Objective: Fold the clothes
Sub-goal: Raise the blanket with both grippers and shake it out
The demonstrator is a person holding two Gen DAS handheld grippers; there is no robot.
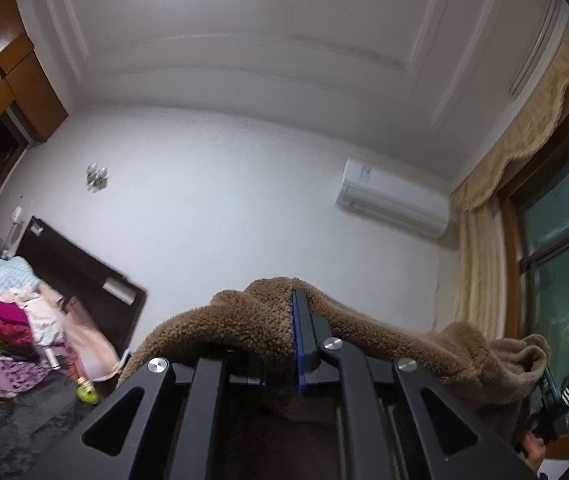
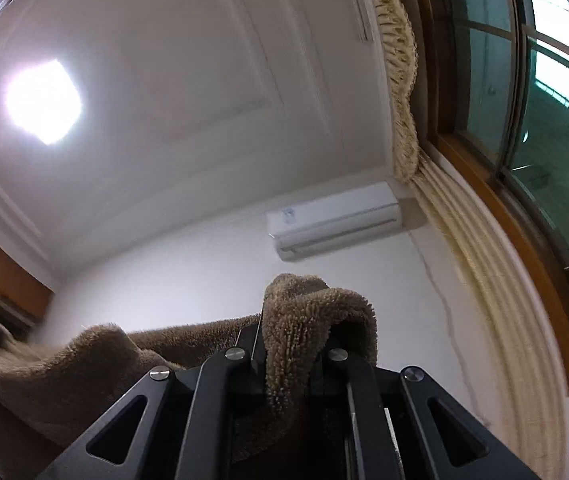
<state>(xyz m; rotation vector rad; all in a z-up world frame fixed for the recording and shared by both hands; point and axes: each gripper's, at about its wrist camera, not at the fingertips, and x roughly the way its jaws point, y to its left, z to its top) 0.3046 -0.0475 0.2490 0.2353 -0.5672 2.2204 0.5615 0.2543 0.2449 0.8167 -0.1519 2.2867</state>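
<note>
Both grippers raised, cameras tilted toward the ceiling. Left gripper pinches the brown fleece garment: blue-padded fingers pressed together on a bunched edge of it, fabric humped over the tips. Right gripper likewise clamped on the same garment, a fold of pile draped over its fingers.

Garment hangs in the air, spanning between the 2 grippers. In the left view it runs off right toward the other gripper, and sags below the line of both.

Landmark: wall air conditioner. Garment sits below it in both views. Beige curtain and window are just right of it. Dark headboard is well left and lower, with a pile of clothes on the bed beside that. Ceiling light is above and left of it.
</note>
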